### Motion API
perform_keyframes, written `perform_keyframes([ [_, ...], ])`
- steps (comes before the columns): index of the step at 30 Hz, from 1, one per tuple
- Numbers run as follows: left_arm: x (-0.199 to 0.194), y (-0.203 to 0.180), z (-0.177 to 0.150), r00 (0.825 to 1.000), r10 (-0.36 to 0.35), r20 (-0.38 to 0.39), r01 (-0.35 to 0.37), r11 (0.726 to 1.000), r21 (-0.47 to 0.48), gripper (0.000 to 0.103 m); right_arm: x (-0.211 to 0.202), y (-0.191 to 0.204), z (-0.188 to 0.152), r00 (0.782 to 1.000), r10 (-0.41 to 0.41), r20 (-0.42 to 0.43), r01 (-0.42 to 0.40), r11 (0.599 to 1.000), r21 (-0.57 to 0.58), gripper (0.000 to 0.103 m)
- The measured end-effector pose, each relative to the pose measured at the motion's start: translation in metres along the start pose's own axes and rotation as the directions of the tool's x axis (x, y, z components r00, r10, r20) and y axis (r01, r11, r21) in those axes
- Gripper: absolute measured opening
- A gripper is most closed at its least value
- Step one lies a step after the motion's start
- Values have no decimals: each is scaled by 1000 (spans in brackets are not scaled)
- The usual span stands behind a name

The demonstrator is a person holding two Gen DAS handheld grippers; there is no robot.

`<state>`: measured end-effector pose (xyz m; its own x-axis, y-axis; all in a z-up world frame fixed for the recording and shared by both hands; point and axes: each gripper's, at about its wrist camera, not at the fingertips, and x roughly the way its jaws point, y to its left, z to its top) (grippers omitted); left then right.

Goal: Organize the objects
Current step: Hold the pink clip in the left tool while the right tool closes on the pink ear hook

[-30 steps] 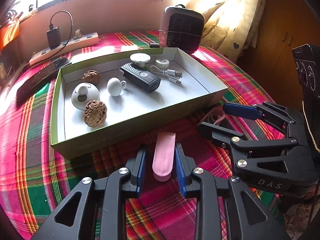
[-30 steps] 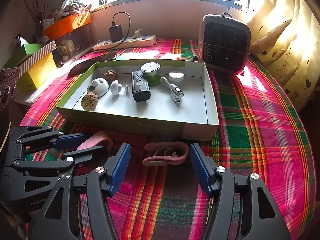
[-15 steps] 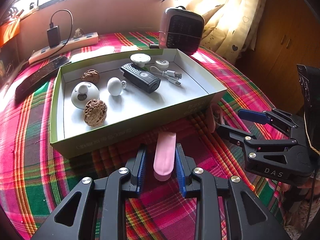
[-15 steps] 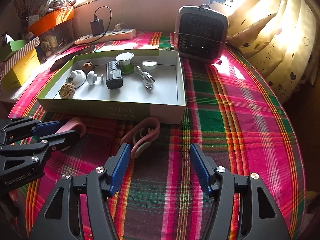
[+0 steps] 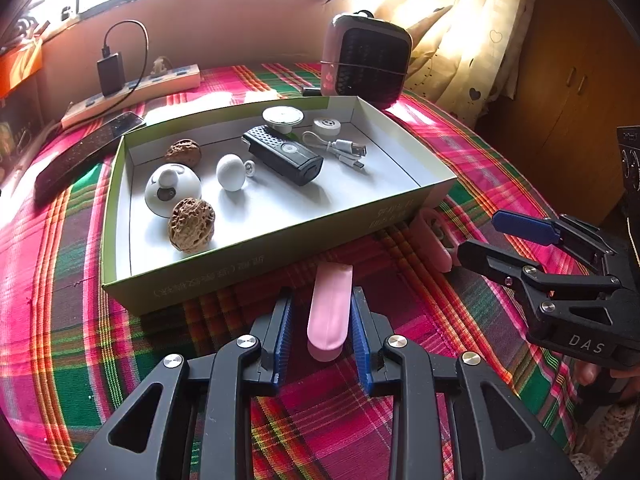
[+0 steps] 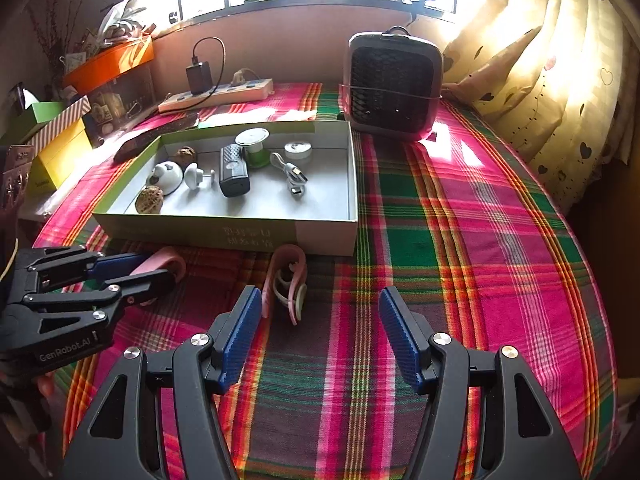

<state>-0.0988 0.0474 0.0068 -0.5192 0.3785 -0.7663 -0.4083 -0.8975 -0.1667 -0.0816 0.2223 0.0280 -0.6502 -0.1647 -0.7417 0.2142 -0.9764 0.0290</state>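
At lower centre, the left gripper point(image 5: 320, 320) clamps a smooth pink oblong plastic case point(image 5: 329, 312); the right gripper point(image 6: 320, 330) gapes empty above the plaid woven tablecloth point(image 6: 460, 240).

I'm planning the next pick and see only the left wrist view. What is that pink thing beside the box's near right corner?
Observer: A curled pink band with white earpieces, lying on the plaid cloth just in front of the green-and-white cardboard box.
Operator: Is the right hand-held gripper gripping it?
Observer: No. The right hand-held gripper is open, its pads pressing on nothing; the band lies close to its left finger.
Operator: Anything off the table's left side?
Observer: A yellow box with a striped box above it.
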Motion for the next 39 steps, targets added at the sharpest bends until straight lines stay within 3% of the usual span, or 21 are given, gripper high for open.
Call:
perform_keyframes([
  [22, 1, 0, 1, 1000, 3, 6, -3, 1000, -23, 26, 34, 11, 6, 998, -4, -65, 1, 999, -34, 62],
  [39, 3, -5, 2, 999, 47, 9, -47, 999, 1, 25, 32, 9, 7, 998, -12, -55, 10, 999, -39, 29],
])
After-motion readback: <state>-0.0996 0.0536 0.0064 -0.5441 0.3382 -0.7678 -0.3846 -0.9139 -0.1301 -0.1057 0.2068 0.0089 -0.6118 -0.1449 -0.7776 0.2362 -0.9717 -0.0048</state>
